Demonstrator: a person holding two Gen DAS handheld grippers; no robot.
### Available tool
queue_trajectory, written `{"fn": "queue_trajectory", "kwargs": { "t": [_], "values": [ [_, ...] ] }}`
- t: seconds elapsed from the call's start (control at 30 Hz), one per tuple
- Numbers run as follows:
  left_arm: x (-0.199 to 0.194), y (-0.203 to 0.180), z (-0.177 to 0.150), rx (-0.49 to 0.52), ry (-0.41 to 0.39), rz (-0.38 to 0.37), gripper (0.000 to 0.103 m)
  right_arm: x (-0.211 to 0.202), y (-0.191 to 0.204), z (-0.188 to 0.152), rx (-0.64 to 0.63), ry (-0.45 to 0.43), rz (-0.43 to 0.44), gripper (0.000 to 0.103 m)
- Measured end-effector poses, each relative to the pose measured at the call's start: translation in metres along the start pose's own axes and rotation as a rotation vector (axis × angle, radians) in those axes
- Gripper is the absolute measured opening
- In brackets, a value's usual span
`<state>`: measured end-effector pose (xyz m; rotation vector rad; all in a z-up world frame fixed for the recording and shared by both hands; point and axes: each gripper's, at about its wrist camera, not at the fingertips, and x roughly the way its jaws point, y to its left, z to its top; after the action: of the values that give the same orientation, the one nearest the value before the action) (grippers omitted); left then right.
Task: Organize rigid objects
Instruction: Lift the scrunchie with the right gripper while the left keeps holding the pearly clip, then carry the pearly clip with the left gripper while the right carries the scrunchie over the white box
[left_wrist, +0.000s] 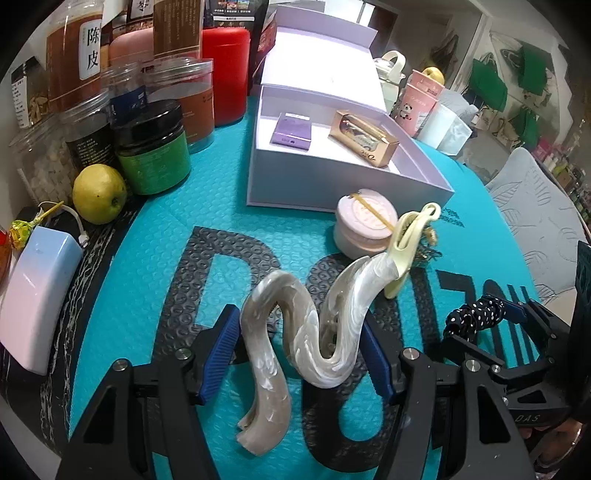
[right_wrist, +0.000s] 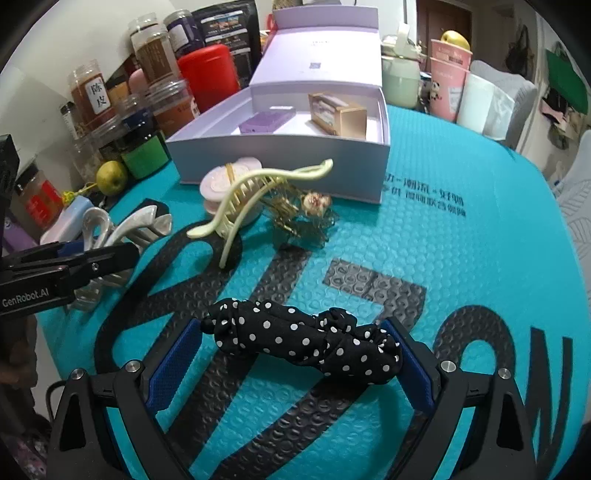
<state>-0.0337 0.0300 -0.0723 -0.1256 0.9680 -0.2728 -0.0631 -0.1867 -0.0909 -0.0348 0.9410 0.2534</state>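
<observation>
Here, the biggest thing before you is the teal mat (right_wrist: 424, 236), with its dark lettering running under both of your grippers. On it, towards the back, sits the open white box (left_wrist: 295, 184), lid tipped up behind; inside lie a purple packet (left_wrist: 291, 132) on the left and a gold carton (left_wrist: 364, 138) on the right, apart from each other. To the box's left stands a crowd of jars (left_wrist: 177, 103), with a red canister (left_wrist: 225, 74) behind them, a green-labelled jar (left_wrist: 153, 147) in front and a lemon (left_wrist: 99, 194) just beside that one.

Your left gripper (left_wrist: 301, 354) has its jaws closed onto the pearly wavy clip (left_wrist: 306, 332), blue pads pressing it from both sides; in the right wrist view the clip (right_wrist: 122, 229) appears at the left edge, in that gripper's fingers. Your right gripper (right_wrist: 291, 358) has its jaws drawn in on the polka-dot scrunchie (right_wrist: 306, 339), which spans the gap between the pads, touching both. From the left wrist view that scrunchie (left_wrist: 476, 314) shows at the right, between the other gripper's fingers.

Just in front of the box rests a round pink tin (left_wrist: 364, 225). A pale yellow claw clip (right_wrist: 251, 195) leans against it, and a small gold ornament (right_wrist: 303, 212) lies just to the right of that clip, near the box wall.
</observation>
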Motion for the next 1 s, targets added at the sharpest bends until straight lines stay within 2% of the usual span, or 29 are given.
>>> {"fn": "queue_trajectory", "kwargs": {
  "t": [0.43, 0.47, 0.73, 1.0],
  "values": [
    [-0.022, -0.012, 0.006, 0.028, -0.048, -0.03, 0.062, -0.022, 0.006, 0.012, -0.032, -0.037, 0.029, 0.098],
    [-0.023, -0.013, 0.006, 0.031, -0.054, -0.031, 0.054, -0.024, 0.007, 0.013, -0.039, -0.042, 0.03, 0.098],
    [-0.025, -0.013, 0.016, 0.013, -0.073, -0.059, 0.053, -0.032, 0.011, 0.023, -0.083, -0.081, 0.04, 0.098],
    [-0.032, -0.023, 0.031, 0.055, -0.099, -0.053, 0.053, -0.038, 0.009, 0.032, -0.084, -0.111, 0.041, 0.098]
  ]
}}
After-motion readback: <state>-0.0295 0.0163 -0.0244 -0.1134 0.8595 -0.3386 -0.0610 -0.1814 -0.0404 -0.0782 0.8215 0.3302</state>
